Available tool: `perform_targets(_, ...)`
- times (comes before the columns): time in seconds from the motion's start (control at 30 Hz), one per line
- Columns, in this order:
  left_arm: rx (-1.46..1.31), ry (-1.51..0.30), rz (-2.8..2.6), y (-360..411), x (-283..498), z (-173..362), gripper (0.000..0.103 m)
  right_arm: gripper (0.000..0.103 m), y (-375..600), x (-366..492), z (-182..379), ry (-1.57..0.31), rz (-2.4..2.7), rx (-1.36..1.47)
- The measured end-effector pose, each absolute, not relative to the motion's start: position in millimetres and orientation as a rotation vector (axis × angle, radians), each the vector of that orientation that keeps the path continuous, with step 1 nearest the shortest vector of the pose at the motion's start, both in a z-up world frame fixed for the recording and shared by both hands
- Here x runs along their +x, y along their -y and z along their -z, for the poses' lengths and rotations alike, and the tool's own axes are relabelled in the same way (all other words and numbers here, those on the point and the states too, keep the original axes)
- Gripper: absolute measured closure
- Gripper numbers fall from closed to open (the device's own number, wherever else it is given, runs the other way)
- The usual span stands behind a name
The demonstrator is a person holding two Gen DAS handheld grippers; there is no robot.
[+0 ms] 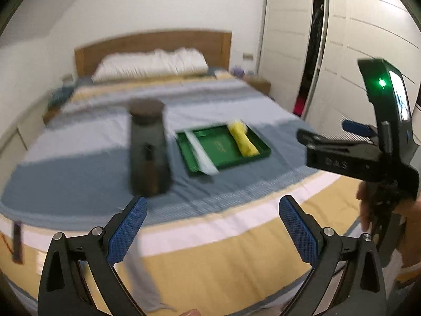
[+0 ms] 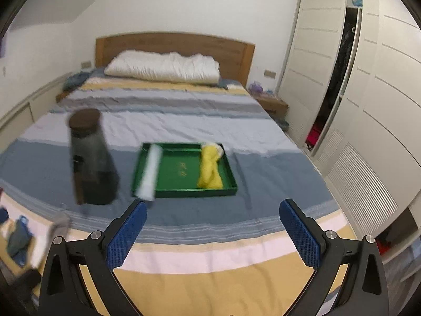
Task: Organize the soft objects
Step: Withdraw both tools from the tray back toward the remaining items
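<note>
A green tray lies on the striped bed. A rolled yellow cloth rests along the tray's right side, and a rolled pale cloth lies along its left side. My left gripper hangs open over the foot of the bed, nothing between its blue pads. My right gripper is open too and holds nothing, well short of the tray. In the left wrist view the right gripper's body shows at the right edge, held by a hand.
A tall dark translucent jar with a brown lid stands left of the tray. A white pillow lies by the wooden headboard. White wardrobe doors line the right side. Clothes lie at the lower left.
</note>
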State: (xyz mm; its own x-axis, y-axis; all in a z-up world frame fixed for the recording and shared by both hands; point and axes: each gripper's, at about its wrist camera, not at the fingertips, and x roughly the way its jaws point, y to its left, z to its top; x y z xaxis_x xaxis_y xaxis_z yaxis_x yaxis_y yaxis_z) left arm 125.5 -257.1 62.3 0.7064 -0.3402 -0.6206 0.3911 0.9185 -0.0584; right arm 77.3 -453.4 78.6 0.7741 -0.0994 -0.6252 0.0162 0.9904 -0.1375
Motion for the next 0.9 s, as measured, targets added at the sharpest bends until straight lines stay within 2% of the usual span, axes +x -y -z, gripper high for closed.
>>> perform_targets(0.2,0.053,-0.608,0.32,170.1,110.8,-78.1,0.005,0.0,401.6,11.4,-110.3,-0.6,-0.006,-0.115)
perform_targets(0.37,0.064,-0.631,0.239,103.6,109.7,-57.4,0.005,0.0,350.0,-29.9,-116.8,-0.571,-0.095,-0.103)
perform_targets(0.63,0.1,-0.689,0.154,23.8,107.3,-3.8,0.005,0.0,291.8,-52.4,-102.5,-0.595,-0.203,-0.114)
perform_targets(0.9,0.083,-0.748,0.156,-5.1,108.3,34.7,0.005,0.001,251.8,-43.7,-69.8,-0.668,-0.287,-0.099)
